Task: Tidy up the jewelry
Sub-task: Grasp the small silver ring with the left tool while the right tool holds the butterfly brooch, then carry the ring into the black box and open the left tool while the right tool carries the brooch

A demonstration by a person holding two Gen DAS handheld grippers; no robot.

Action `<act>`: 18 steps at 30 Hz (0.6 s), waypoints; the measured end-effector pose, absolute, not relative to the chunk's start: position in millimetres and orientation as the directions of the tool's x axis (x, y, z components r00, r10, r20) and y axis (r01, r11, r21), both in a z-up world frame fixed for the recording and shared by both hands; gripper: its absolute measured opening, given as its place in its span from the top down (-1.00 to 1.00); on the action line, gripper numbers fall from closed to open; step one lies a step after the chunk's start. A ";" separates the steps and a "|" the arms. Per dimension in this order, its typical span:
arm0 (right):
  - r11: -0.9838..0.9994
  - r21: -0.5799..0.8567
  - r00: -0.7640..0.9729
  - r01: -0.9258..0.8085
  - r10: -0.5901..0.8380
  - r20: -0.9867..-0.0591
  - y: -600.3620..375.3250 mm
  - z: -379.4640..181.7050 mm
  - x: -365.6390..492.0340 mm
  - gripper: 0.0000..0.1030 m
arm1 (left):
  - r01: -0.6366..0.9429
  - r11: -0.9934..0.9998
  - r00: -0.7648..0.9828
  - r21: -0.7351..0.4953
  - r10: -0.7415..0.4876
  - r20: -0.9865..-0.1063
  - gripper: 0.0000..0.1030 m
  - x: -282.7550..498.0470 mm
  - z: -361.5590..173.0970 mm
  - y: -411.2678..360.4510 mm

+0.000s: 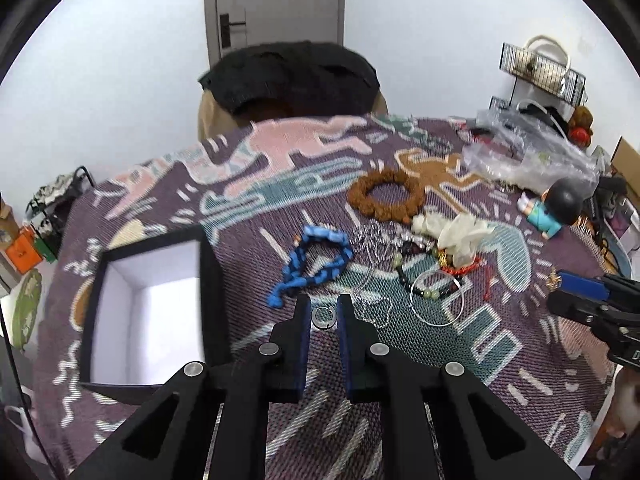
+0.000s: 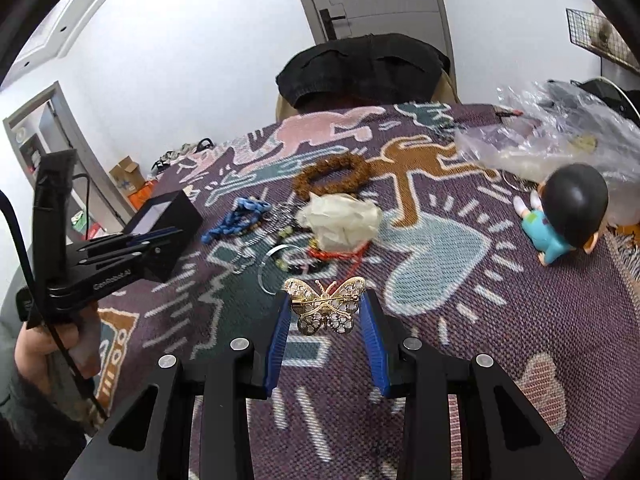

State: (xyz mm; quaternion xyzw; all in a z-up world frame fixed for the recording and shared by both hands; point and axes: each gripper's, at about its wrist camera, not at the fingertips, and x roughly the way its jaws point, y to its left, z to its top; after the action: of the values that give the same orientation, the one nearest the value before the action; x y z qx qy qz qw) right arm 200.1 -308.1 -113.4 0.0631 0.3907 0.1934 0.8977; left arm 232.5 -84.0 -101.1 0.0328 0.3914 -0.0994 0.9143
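Observation:
My left gripper [image 1: 324, 310] is shut on a small silver ring [image 1: 323, 317], held above the patterned cloth beside the open black box with a white inside [image 1: 150, 304]. My right gripper [image 2: 325, 306] is shut on a gold butterfly brooch [image 2: 326, 306] and holds it above the cloth. Ahead lies a jewelry pile: a blue chain bracelet [image 1: 316, 266], a brown bead bracelet [image 1: 384, 196], a dark bead bracelet [image 1: 430, 286], a thin silver bangle [image 1: 438, 300] and a red cord [image 1: 466, 268]. The box also shows in the right wrist view [image 2: 166, 220], behind the left gripper [image 2: 132, 250].
A crumpled white tissue [image 1: 456, 236] lies on the pile. A doll with a black head [image 2: 568, 212] lies at the right. Clear plastic bags [image 1: 528, 152] sit at the far right. A chair with a black garment [image 1: 292, 76] stands behind the table. The right gripper [image 1: 592, 300] is at the right edge.

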 end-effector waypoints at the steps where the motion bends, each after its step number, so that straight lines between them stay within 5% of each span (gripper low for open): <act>1: 0.917 0.260 0.623 -0.303 0.397 -0.674 -304.4 -110.1 199.6 0.29 | 0.205 0.979 0.682 -0.015 -0.154 -0.715 0.74 230.2 -97.0 -82.2; 18: 0.893 0.212 0.638 -0.396 0.434 -0.636 -240.0 -73.6 198.2 0.29 | 0.090 0.994 0.773 -0.057 -0.105 -0.626 0.74 189.6 -59.3 -12.6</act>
State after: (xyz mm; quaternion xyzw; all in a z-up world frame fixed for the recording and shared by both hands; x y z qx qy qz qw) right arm 198.2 -240.0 -73.6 0.0263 0.3581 0.2295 0.9046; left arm 189.6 -12.6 -59.3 -0.0119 0.3332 -0.0518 0.9413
